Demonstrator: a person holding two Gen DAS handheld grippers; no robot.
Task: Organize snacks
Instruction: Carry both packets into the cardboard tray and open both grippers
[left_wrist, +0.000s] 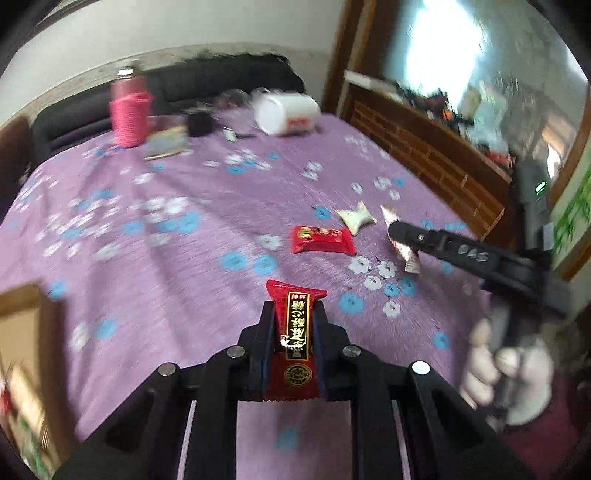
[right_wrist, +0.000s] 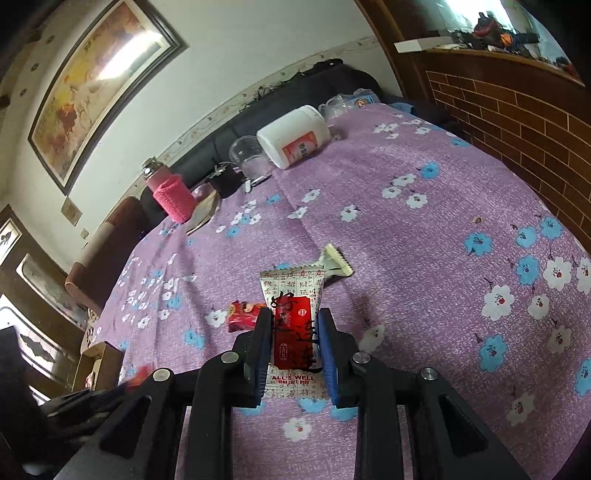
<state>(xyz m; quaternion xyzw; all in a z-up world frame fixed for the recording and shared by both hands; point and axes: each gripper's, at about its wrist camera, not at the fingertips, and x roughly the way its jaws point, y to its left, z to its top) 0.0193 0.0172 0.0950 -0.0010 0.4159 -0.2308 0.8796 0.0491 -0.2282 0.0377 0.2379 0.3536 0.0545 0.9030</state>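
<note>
- My left gripper (left_wrist: 293, 314) has its fingers pinched onto a red candy packet with gold lettering (left_wrist: 295, 339). The packet stands up between the pads, lifted clear of the purple flowered cloth (left_wrist: 166, 229) that covers the table.
- My right gripper (right_wrist: 293, 332) is clamped on a white packet with a red label (right_wrist: 293, 317), the one that reads ALL'S WELL near the bottom. Fingers are tight on both of its sides.
- From the left camera I can see the right gripper coming in from the right edge with a hand (left_wrist: 506, 373) wrapped round its handle. The white packet pokes out at its tip.
- Still lying loose on the cloth: a second red packet (left_wrist: 322, 240) and a pale cream packet (left_wrist: 356, 218), close to each other in the middle, just beside the right gripper's tip.
- Far end of the table: a white tub (right_wrist: 293, 136) tipped on its side, a clear cup (right_wrist: 249, 155) next to it, and a bottle in a pink knitted sleeve (right_wrist: 170, 192) off to the left.
- A cardboard box (right_wrist: 98, 363) sits at the near left edge in the right camera. Can't make out what's inside it.
- Left view is pretty blurry overall.
</note>
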